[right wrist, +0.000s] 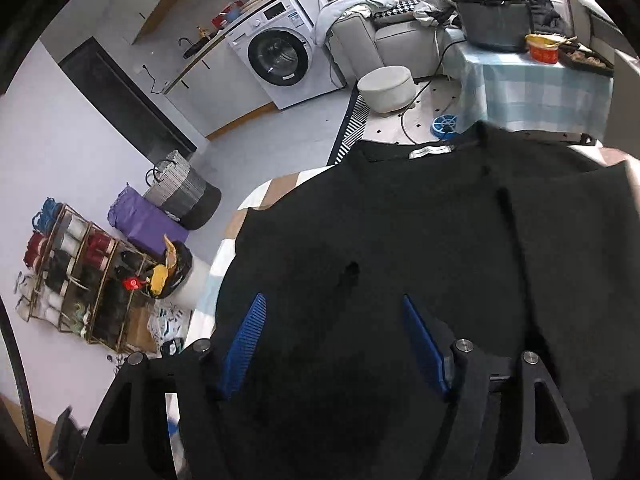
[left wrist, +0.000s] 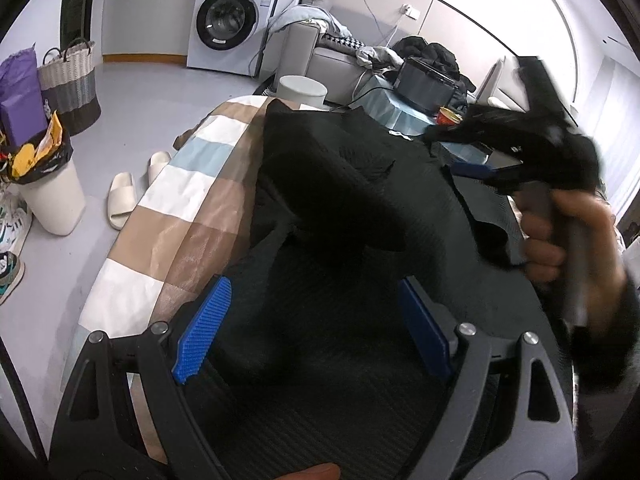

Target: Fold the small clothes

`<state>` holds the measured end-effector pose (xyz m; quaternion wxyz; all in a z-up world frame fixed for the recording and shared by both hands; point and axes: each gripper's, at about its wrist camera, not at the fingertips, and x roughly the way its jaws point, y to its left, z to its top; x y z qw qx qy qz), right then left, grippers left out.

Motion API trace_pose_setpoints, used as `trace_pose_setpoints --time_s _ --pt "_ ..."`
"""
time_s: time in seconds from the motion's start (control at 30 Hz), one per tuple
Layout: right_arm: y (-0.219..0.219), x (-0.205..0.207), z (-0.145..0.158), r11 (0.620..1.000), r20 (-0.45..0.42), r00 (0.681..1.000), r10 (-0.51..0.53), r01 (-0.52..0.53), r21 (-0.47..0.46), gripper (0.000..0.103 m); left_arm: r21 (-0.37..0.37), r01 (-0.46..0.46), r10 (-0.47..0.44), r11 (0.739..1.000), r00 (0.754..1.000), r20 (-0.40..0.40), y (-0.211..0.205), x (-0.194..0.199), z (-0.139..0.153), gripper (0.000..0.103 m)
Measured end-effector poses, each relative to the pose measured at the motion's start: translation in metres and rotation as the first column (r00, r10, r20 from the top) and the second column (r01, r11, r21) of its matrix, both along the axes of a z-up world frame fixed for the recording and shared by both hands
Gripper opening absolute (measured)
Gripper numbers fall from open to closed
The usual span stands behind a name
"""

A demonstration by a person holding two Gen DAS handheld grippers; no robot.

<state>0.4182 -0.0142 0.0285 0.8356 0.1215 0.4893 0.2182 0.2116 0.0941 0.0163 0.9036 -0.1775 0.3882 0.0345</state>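
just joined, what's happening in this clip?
A person is working with two handheld grippers over a black garment spread on a table with a checked cloth. The left gripper hangs open above the fabric, nothing between its blue pads. The right gripper is also open over the garment, gripping nothing; the left view shows it blurred, in the person's hand. The garment still lies rumpled, with no neat fold visible yet.

Washing machine (left wrist: 230, 26) carries panel markings and a sticker; both too small to read. No other lettering legible.
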Motion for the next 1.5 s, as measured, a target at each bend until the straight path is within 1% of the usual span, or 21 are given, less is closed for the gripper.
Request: trace_pose_setpoints --time_s 0.13,0.2,0.27,0.33,0.37,0.43,0.47,0.5,0.6,0.67,0.77,0.8,0.87,0.93,1.0,1.13,1.23,1.37,1.4,1.43,1.5 --pt "0.012 0.022 -0.031 0.998 -0.049 0.999 -0.017 0.02 0.061 0.071 -0.014 -0.011 0.011 1.0 1.0 -0.01 0.007 0.002 -0.006 0.083" --pt "0.02 0.032 -0.043 0.999 -0.059 0.998 -0.03 0.032 0.044 0.071 -0.019 -0.015 0.015 1.0 1.0 -0.015 0.01 0.004 -0.008 0.083" --pt "0.025 0.04 -0.057 0.997 -0.081 0.997 -0.019 0.024 0.067 0.07 -0.024 -0.017 0.017 1.0 1.0 -0.021 0.013 0.006 -0.011 0.083" --pt "0.03 0.043 -0.067 0.996 -0.087 0.996 0.003 0.005 0.086 0.051 -0.03 -0.02 0.019 0.999 0.999 -0.028 0.016 0.008 -0.015 0.083" --pt "0.034 0.044 -0.07 0.997 -0.082 0.997 0.015 -0.009 0.074 0.046 -0.031 -0.022 0.021 0.999 0.999 -0.03 0.016 0.008 -0.016 0.083" --pt "0.04 0.046 -0.074 0.997 -0.061 0.997 0.049 -0.046 0.057 0.01 -0.035 -0.023 0.022 0.999 0.999 -0.037 0.018 0.01 -0.019 0.083" --pt "0.041 0.047 -0.076 0.996 -0.056 0.996 0.066 -0.063 0.059 0.005 -0.036 -0.025 0.023 0.999 0.999 -0.04 0.019 0.011 -0.02 0.083" --pt "0.04 0.049 -0.075 0.995 -0.036 0.997 0.071 -0.068 0.076 0.003 -0.038 -0.027 0.025 0.999 0.999 -0.043 0.019 0.011 -0.022 0.083" --pt "0.028 0.054 -0.061 0.996 0.059 0.998 0.015 -0.02 0.09 0.003 -0.039 -0.028 0.025 0.999 0.998 -0.054 0.02 0.013 -0.027 0.083" --pt "0.019 0.058 -0.052 0.993 0.086 0.995 -0.046 0.037 0.108 0.003 -0.039 -0.025 0.023 0.999 0.998 -0.061 0.021 0.015 -0.03 0.083" --pt "0.008 0.069 -0.041 0.986 0.145 0.976 -0.165 0.158 0.062 0.003 -0.042 -0.027 0.024 0.999 0.997 -0.073 0.023 0.018 -0.036 0.083" --pt "0.007 0.073 -0.042 0.983 0.134 0.973 -0.186 0.184 0.029 0.003 -0.044 -0.029 0.025 0.999 0.997 -0.077 0.025 0.019 -0.037 0.083" --pt "0.01 0.08 -0.05 0.99 0.067 0.987 -0.143 0.143 0.012 0.005 -0.046 -0.034 0.03 0.998 0.996 -0.081 0.027 0.021 -0.04 0.083" --pt "0.012 0.08 -0.057 0.995 0.012 0.995 -0.102 0.102 0.008 0.024 -0.049 -0.038 0.034 0.998 0.996 -0.085 0.028 0.023 -0.041 0.083" --pt "0.007 0.074 -0.058 0.994 0.009 0.994 -0.108 0.108 0.018 0.033 -0.047 -0.039 0.035 0.998 0.996 -0.087 0.028 0.023 -0.043 0.083" --pt "0.006 0.056 -0.06 0.993 -0.033 0.997 -0.073 0.076 0.094 0.035 -0.043 -0.042 0.038 0.998 0.995 -0.093 0.03 0.025 -0.047 0.083" --pt "0.017 0.048 -0.06 0.997 -0.072 0.997 0.008 -0.003 0.077 0.035 -0.027 -0.043 0.04 0.999 0.995 -0.095 0.029 0.026 -0.048 0.083" --pt "0.01 0.026 -0.038 0.998 -0.026 1.0 0.017 -0.015 0.06 0.035 0.01 -0.039 0.04 0.999 0.996 -0.078 0.024 0.023 -0.042 0.083" --pt "0.007 0.02 -0.032 0.998 -0.021 1.0 0.021 -0.019 0.06 0.037 0.018 -0.037 0.038 0.999 0.997 -0.071 0.022 0.022 -0.04 0.083" --pt "0.002 0.014 -0.024 0.998 -0.007 1.0 0.026 -0.026 0.063 0.042 0.025 -0.033 0.035 0.999 0.997 -0.062 0.02 0.021 -0.036 0.083" --pt "-0.008 -0.003 -0.008 0.998 0.034 0.999 0.031 -0.033 0.05 0.045 0.045 -0.026 0.028 0.999 0.999 -0.044 0.015 0.016 -0.028 0.083"
